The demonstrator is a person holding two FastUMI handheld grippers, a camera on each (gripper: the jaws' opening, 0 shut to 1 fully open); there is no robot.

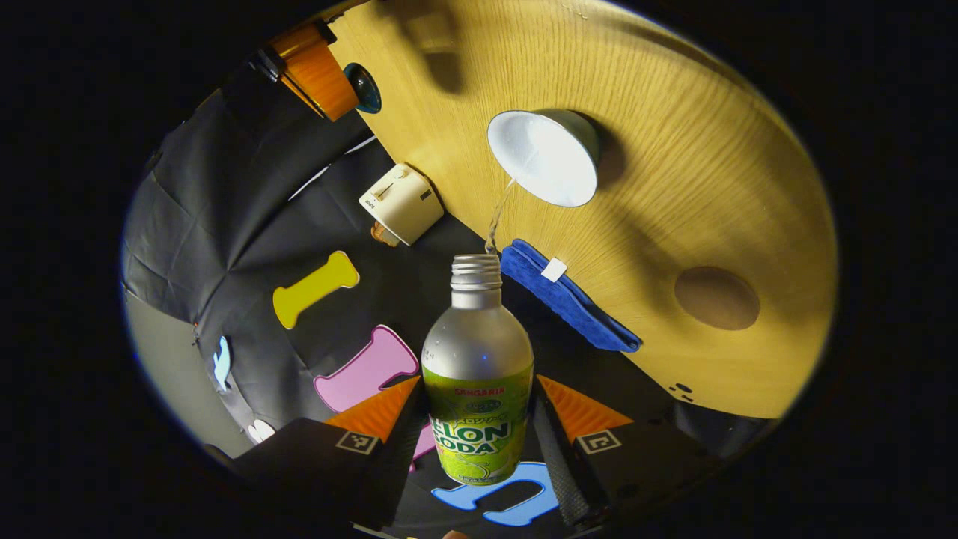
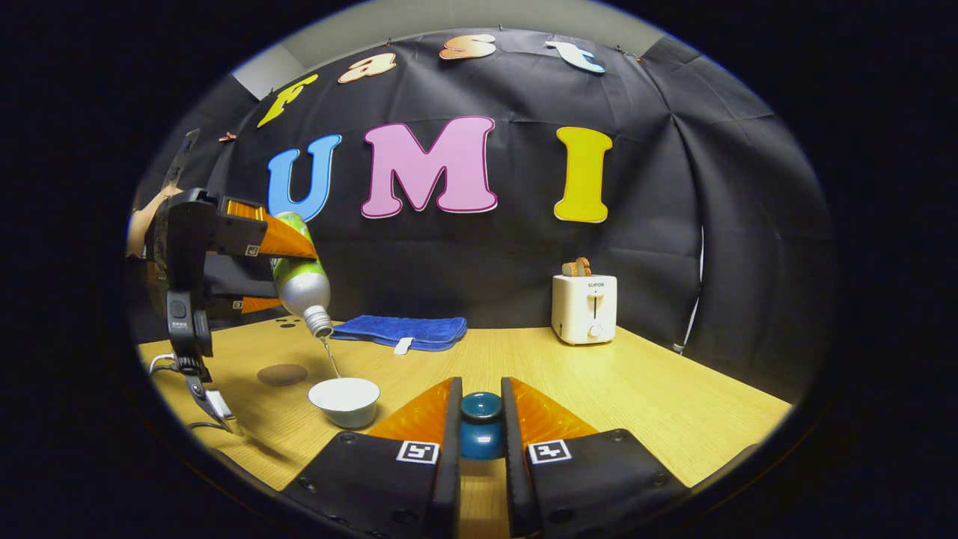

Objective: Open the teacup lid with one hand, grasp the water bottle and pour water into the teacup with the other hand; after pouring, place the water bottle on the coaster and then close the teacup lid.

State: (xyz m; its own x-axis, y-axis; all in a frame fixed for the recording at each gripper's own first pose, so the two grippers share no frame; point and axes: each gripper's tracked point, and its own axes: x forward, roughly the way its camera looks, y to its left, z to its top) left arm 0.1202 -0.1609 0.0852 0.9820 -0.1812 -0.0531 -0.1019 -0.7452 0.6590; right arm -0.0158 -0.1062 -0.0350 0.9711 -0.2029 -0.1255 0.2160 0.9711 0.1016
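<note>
I see the wooden table [image 2: 636,389] with a blue towel [image 2: 400,330] and toaster [image 2: 584,308] at its far edge. My left gripper [image 1: 479,419] pinches the water bottle [image 1: 477,374], tilted mouth-down above the open teacup [image 2: 345,400], a thin stream falling in. The coaster [image 2: 282,373] lies left of the cup. My right gripper [image 2: 480,427] clamps the teacup lid [image 2: 480,424].

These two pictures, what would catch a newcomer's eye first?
Most striking is the water bottle, tipped mouth down in the left tongs, sending a thin stream into the white teacup on the wooden table. Next, the right tongs hold the dark teal lid off to the side. Behind sit a blue cloth and a white toaster.
</note>
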